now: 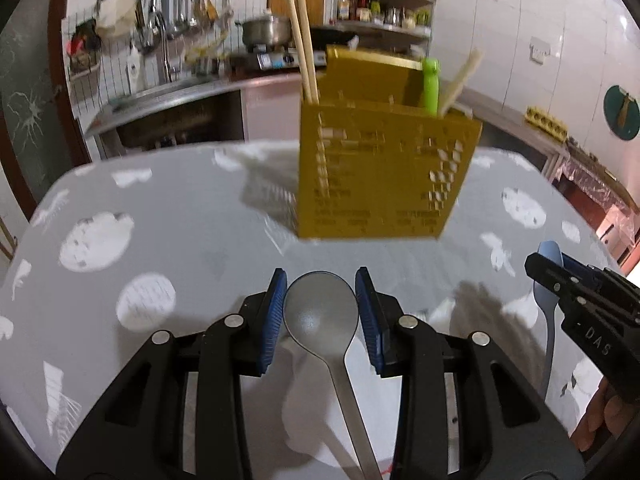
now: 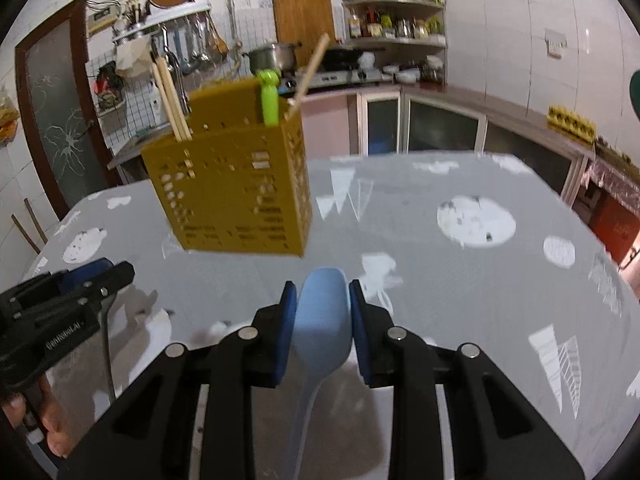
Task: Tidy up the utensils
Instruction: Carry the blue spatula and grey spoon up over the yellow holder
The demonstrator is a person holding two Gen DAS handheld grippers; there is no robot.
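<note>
Both claws grip spoons by the bowl, our left gripper point(image 1: 321, 312) the metal spoon point(image 1: 321, 316), our right gripper point(image 2: 323, 328) the blue spoon point(image 2: 322, 320), handles hanging, ready for the yellow holder point(image 1: 384, 176) ahead on the table point(image 1: 160, 220).

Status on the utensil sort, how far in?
Done: chopsticks and a green utensil already stand in the yellow holder. In hand: left claw grips a metal spoon, right claw a blue spoon. Left: drop both spoons into the holder.
</note>
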